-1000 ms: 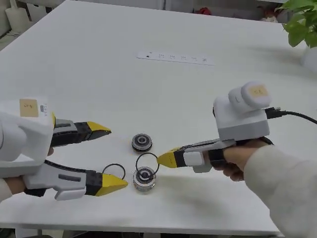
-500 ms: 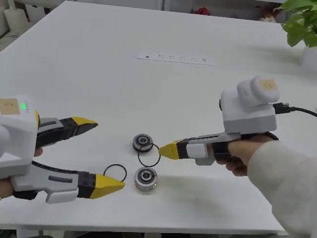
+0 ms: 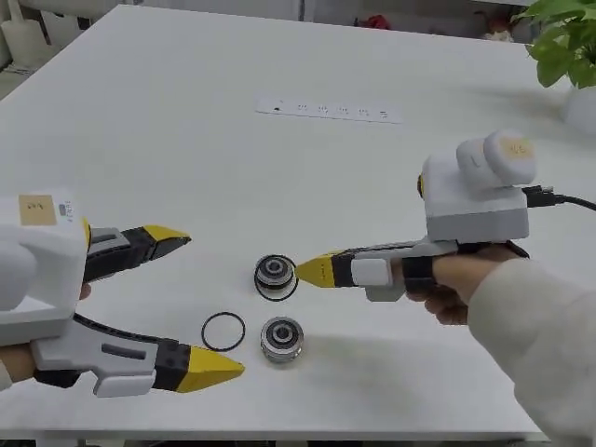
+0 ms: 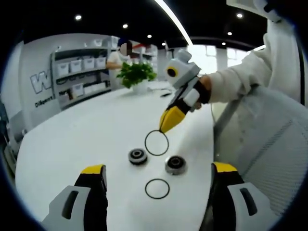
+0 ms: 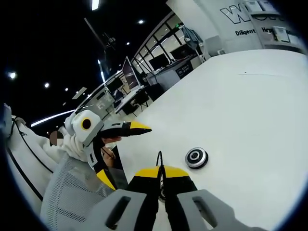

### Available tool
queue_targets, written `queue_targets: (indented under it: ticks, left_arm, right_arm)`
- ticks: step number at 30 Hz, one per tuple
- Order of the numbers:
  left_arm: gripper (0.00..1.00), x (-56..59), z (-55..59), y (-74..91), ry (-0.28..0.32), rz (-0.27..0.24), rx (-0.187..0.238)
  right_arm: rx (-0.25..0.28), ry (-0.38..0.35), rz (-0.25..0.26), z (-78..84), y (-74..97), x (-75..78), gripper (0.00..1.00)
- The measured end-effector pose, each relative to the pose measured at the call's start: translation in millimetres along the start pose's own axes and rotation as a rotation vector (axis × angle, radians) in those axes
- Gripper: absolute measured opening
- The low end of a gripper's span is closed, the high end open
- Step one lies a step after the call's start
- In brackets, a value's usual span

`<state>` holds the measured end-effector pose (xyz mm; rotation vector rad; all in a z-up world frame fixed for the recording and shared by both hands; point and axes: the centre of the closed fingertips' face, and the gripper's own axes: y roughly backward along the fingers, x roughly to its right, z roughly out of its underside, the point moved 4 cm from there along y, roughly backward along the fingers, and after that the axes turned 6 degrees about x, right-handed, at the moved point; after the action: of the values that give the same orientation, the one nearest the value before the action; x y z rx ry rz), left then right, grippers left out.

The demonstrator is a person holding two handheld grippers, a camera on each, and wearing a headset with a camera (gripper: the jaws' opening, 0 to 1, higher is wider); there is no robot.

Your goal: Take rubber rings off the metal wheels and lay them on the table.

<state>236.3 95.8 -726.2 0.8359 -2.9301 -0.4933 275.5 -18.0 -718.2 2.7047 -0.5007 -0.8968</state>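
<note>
Held ring [image 4: 157, 155] hangs from the tips of the right gripper [image 3: 303, 270], whose jaws are pressed together on its top edge. In the right gripper view it shows as a thin black line rising from between the yellow tips. In the left gripper view it stands nearly upright and faces that camera as a full circle, just past the gap between the two wheels. In the head view its lower arc overlaps the far wheel [image 3: 274, 270]. Whether it touches that wheel or the table [image 3: 279, 186] cannot be told.

Loose ring [image 3: 203, 331] lies flat on the table, just left of the near wheel [image 3: 281, 337] and apart from it. Both wheels rest flat, with dark rims and pale metal hubs, close to each other but not touching.

The left gripper [image 3: 213, 304] has its jaws spread wide. One yellow tip is level with the far wheel and the other is below the loose ring, so the ring lies just ahead of the gap between them. Neither tip touches anything.

A hand [image 3: 442, 289] in a pale sleeve [image 3: 535, 345] holds the right gripper, and a black cable [image 3: 559, 198] runs from its back. Farther up the table lies a white power strip [image 3: 330, 110], well apart from the work. A plant [image 3: 563, 42] stands at the far right corner.
</note>
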Motion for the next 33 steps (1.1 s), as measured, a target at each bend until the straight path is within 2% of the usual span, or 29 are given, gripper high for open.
queue_targets:
  ticks: [10, 19, 24, 33]
  left_arm:
    - [0.92, -5.4, 2.0, 0.7, 0.001, 0.027, -0.002]
    - [0.93, -7.0, 4.3, 0.7, 0.013, 0.047, 0.003]
    - [0.93, -5.2, 6.3, -0.7, 0.016, 0.061, -0.002]
    - [0.93, -5.0, 6.7, -1.4, 0.016, 0.061, -0.005]
  right_arm:
    - [0.0, -0.007, -0.022, -1.4, -13.3, -7.3, 0.0]
    - [-0.041, -0.013, -0.039, 8.5, -32.1, -11.8, 0.0]
    - [-0.079, -0.014, -0.036, 18.4, -40.0, -10.4, 0.0]
    - [-0.089, -0.036, -0.012, 25.0, -50.3, -2.6, 0.0]
